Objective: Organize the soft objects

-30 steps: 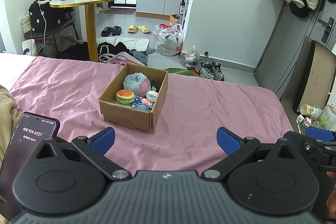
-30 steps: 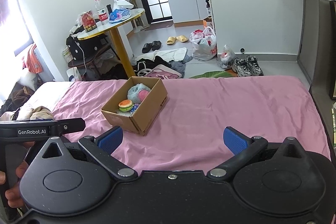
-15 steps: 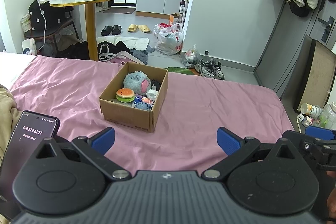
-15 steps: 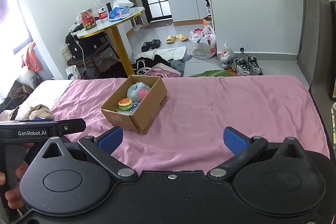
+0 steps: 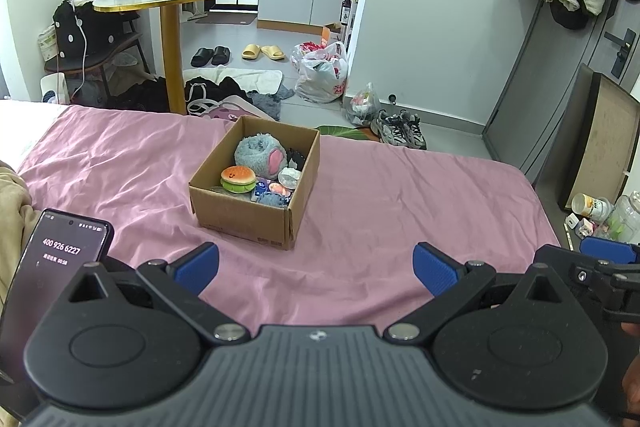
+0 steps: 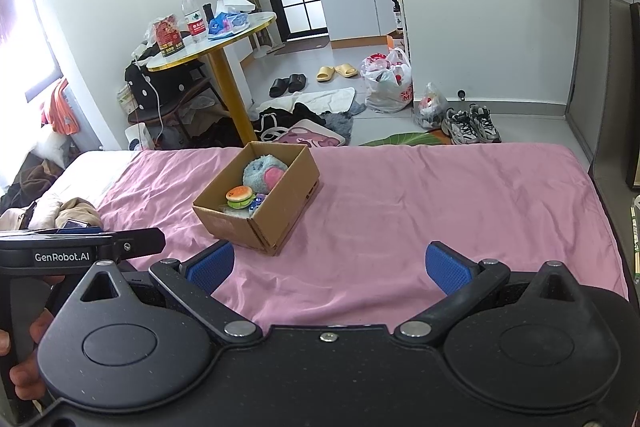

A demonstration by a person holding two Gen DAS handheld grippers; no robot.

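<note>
Cardboard box (image 5: 244,221) sits mid-bed on the pink sheet (image 5: 400,211), flaps open, upright. Inside: fluffy blue plush w/ pink patch (image 5: 259,157) at the far end, burger toy (image 5: 238,179) near the front-left, both resting on smaller bits. A blue fuzzy item (image 5: 272,201), a white round piece (image 5: 290,175) and something black (image 5: 297,158) lie along the right wall; can't tell what they are. From the right wrist view the box's near wall hides most of that. Left gripper (image 5: 316,267) is spread wide, empty, above the sheet, well short of the box. Right gripper (image 6: 327,265) likewise released, nothing between its pads. Phone (image 5: 60,259) on the left is partly cut off by gripper body.
</note>
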